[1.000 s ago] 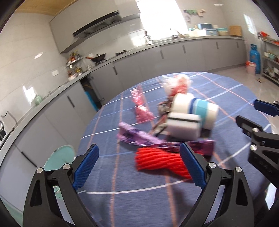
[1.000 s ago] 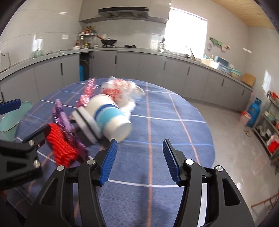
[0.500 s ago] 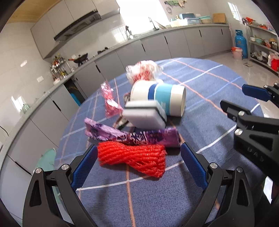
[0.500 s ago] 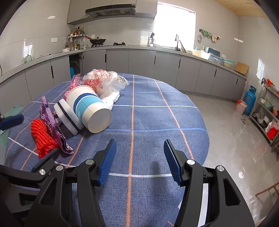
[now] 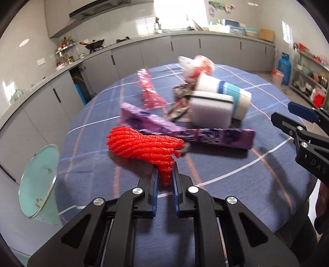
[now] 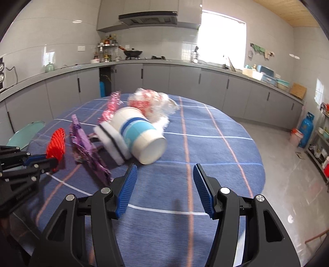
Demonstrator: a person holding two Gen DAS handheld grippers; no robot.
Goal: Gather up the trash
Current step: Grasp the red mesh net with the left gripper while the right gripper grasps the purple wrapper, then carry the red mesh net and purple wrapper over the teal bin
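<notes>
Two hand-held grippers work over the counter [image 6: 205, 147]. The left hand-held gripper [image 5: 165, 180] is closing on the red net [image 5: 141, 145], at 9 o'clock from the cup [image 6: 141, 133]. The right hand-held gripper [image 6: 164, 184] hangs open, empty.

Standing in a tiled kitchen, a round table [image 6: 216, 147] under a blue checked cloth. Running along the far walls, grey cabinets [image 6: 156, 80] beneath a grey counter [image 6: 164, 61] — bending round the left corner. Hanging above a wok [image 6: 132, 52] on the hob, a range hood [image 6: 148, 18]. Pouring in through a bright window [image 6: 222, 37] right of the hood, daylight. Sitting on the far-right counter, boxes and a cardboard carton [image 6: 298, 90]. Standing on the pale glossy floor [image 6: 287, 184] at the far right, a blue gas cylinder [image 6: 307, 129] beside metal shelving [image 5: 308, 82]. Showing near left, a turquoise glass-topped stool [image 5: 38, 180]. Running overhead at right, wooden ceiling boards [image 6: 287, 12].
</notes>
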